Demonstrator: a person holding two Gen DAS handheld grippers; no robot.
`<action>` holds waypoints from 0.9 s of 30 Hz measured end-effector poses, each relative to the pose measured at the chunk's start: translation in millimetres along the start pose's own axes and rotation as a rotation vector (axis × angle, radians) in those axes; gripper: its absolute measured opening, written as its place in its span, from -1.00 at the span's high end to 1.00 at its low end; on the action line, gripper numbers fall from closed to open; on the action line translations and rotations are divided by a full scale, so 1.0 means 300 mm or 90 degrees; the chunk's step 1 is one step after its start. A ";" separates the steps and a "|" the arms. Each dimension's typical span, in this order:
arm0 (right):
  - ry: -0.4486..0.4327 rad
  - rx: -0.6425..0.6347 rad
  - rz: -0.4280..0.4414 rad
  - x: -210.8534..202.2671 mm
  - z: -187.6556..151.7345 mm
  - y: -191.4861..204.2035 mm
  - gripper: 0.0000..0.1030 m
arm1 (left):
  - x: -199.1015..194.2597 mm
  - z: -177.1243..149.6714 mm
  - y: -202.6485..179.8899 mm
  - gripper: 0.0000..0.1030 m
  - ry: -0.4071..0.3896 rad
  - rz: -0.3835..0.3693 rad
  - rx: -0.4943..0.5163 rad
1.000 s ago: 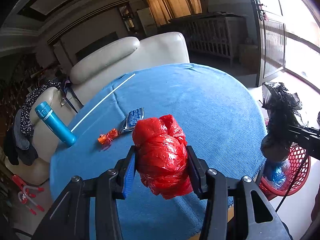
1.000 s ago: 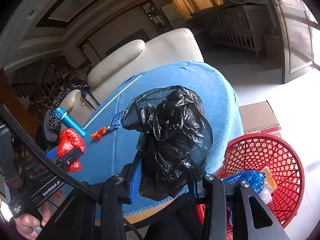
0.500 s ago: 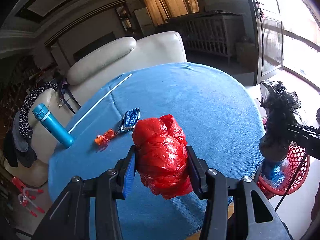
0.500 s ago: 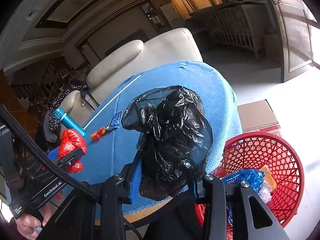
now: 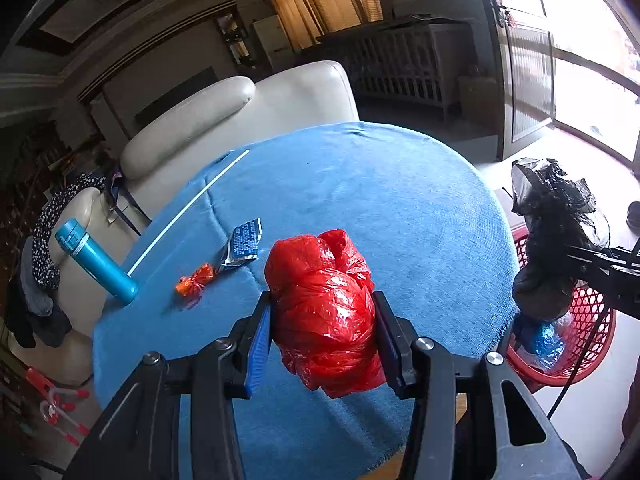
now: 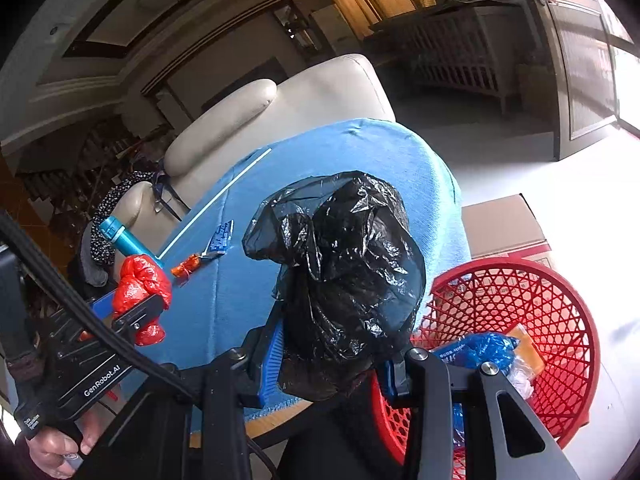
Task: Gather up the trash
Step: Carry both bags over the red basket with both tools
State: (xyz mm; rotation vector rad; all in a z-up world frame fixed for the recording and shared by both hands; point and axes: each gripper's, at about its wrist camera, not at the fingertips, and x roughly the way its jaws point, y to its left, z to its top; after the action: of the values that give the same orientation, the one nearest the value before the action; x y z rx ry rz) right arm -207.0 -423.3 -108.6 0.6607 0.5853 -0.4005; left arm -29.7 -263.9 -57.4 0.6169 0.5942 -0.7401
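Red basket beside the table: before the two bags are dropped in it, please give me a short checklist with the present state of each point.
1. Left tool grips red bag: ok.
2. Right tool grips black bag: ok.
3. Red basket has free room: ok, only partly filled.
4. Black bag directly above basket: not ok, it hangs by the table edge.
5. Red bag above basket: not ok, it is over the table.
6. Table cleared: not ok; orange wrapper and blue packet remain.

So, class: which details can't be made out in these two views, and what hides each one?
- Red basket contents: right wrist view, partly behind black bag.
- Blue wrapper print: left wrist view, too small.
- Basket's far side: left wrist view, behind right gripper.
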 end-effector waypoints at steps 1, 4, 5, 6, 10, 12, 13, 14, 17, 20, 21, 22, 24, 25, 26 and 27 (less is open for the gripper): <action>0.000 0.002 -0.001 -0.001 0.000 -0.004 0.19 | 0.000 0.002 -0.006 0.03 0.000 -0.001 0.003; -0.001 0.006 -0.006 -0.003 -0.002 -0.019 0.19 | 0.002 0.008 -0.026 0.03 0.000 -0.004 0.011; -0.001 0.008 -0.007 -0.004 -0.003 -0.023 0.19 | 0.003 0.009 -0.030 0.03 0.000 -0.005 0.012; -0.001 0.009 -0.009 -0.006 -0.002 -0.027 0.19 | 0.005 0.011 -0.036 0.03 0.001 -0.007 0.015; -0.002 0.013 -0.016 -0.010 -0.001 -0.046 0.18 | 0.012 0.019 -0.060 0.03 0.002 -0.013 0.029; -0.002 0.017 -0.018 -0.012 -0.003 -0.053 0.18 | 0.017 0.022 -0.073 0.03 0.004 -0.016 0.035; -0.002 0.019 -0.019 -0.015 -0.004 -0.059 0.18 | 0.019 0.024 -0.083 0.03 0.006 -0.018 0.039; -0.003 0.020 -0.022 -0.017 -0.006 -0.065 0.18 | 0.021 0.026 -0.093 0.03 0.007 -0.021 0.043; -0.004 0.023 -0.028 -0.023 -0.010 -0.084 0.18 | 0.027 0.035 -0.115 0.03 0.010 -0.032 0.052; -0.003 0.025 -0.041 -0.032 -0.017 -0.113 0.18 | 0.029 0.043 -0.144 0.03 0.011 -0.042 0.063; -0.001 0.030 -0.044 -0.034 -0.020 -0.127 0.18 | 0.031 0.045 -0.152 0.03 0.013 -0.046 0.066; 0.000 0.033 -0.047 -0.037 -0.024 -0.137 0.18 | 0.032 0.050 -0.162 0.03 0.015 -0.052 0.069; 0.002 0.039 -0.056 -0.043 -0.029 -0.160 0.18 | 0.037 0.054 -0.175 0.03 0.016 -0.060 0.073; 0.004 0.041 -0.060 -0.045 -0.032 -0.168 0.18 | 0.038 0.057 -0.183 0.03 0.017 -0.065 0.075; 0.005 0.043 -0.064 -0.049 -0.035 -0.175 0.18 | 0.038 0.059 -0.190 0.03 0.018 -0.069 0.077; 0.007 0.045 -0.071 -0.052 -0.038 -0.182 0.18 | 0.039 0.060 -0.197 0.03 0.019 -0.072 0.079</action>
State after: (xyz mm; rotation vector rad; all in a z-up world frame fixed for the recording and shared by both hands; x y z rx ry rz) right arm -251.6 -452.8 -131.1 0.6998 0.6229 -0.5238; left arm -62.7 -315.7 -70.8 0.7142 0.6173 -0.8797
